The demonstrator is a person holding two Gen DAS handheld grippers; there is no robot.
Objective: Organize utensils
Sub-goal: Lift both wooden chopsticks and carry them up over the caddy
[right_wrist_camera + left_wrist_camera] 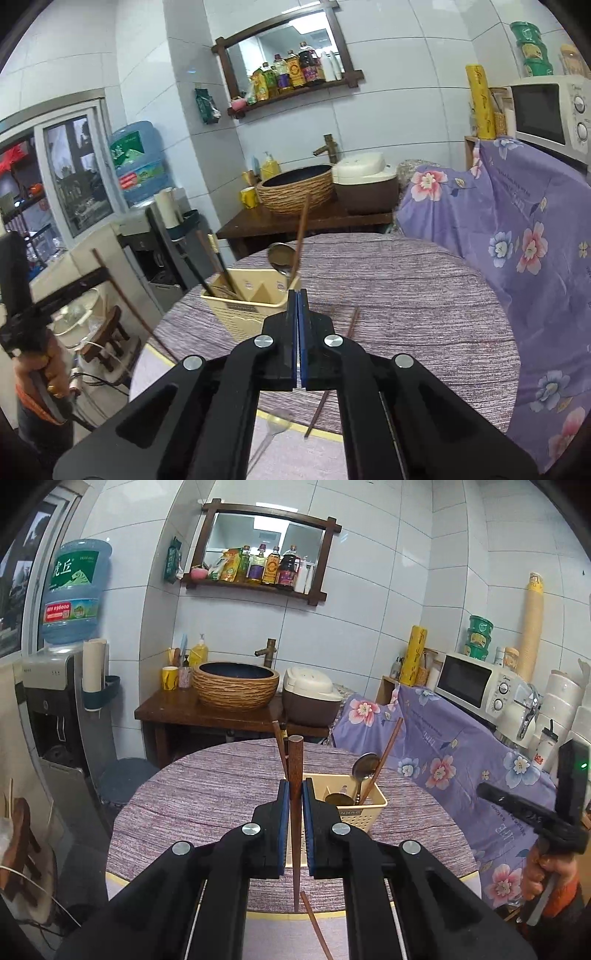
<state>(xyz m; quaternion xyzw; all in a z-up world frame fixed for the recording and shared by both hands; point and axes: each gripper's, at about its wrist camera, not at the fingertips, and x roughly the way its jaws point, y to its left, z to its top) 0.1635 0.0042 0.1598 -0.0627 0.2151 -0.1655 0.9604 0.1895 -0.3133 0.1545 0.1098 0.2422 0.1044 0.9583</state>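
The left gripper (295, 790) clamps a dark brown wooden chopstick (295, 768) between its blue pads. The chopstick stands nearly upright in the left wrist view: its thick, blunt end rises above the fingertips, and its shaft tapers to a fine point below the jaws, above the near edge of the table (207, 805). The table is round and covered with a purple-grey streaked cloth.

A second, lighter reddish-brown chopstick (334, 360) lies flat on the cloth near the near edge, its lower end reaching the rim. In the right wrist view it runs under the right gripper (297, 295), whose jaws are fully closed with the blue pads touching and nothing between them.

A cream plastic utensil caddy (369, 805) with perforated walls and several compartments stands on the table toward its far-left edge in the right wrist view. It holds a metal spoon (364, 766) with the bowl up, a slim reddish-brown chopstick (384, 753) leaning beside it, and dark chopsticks (218, 266) in another compartment.

A clear plastic spoon (275, 424) shows below the table's near edge; what carries it cannot be told.
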